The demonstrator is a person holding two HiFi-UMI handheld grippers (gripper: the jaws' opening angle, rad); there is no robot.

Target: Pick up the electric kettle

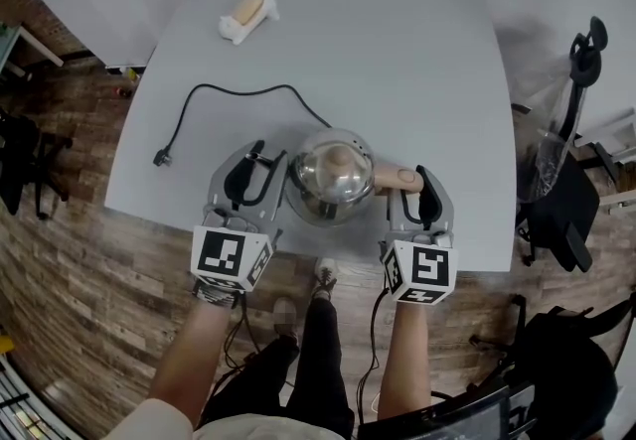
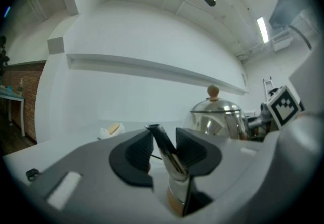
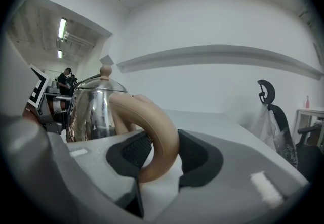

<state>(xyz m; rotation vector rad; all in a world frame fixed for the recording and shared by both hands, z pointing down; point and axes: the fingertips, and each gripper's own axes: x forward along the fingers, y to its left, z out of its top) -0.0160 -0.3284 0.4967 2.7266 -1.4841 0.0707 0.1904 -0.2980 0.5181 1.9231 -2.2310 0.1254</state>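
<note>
Left tool [image 2: 164,139] first: its pads stand apart with the kettle's thin metal spout [image 2: 170,161] between them. The spout leans against one pad, and a sliver of gap shows at the other, so I would not call it a grip. From the head view this left tool [image 1: 266,158] sits level at the kettle's left flank.

On the other side, my right tool [image 3: 161,147] is clamped on the tan loop handle [image 3: 161,134], which fills the space between both pads. In the head view the right tool [image 1: 409,188] meets that handle [image 1: 396,176] at the kettle's right.

Between the two, the electric kettle [image 1: 331,175] stands upright on the grey tabletop [image 1: 397,51], near the edge closest to me (shiny steel body, small tan knob [image 1: 339,157] on the lid). Its black cord [image 1: 229,90] curls away to the left and ends in a plug [image 1: 161,159] lying on the tabletop. A small cream-and-tan object [image 1: 246,14] rests well apart at the far side.
</note>
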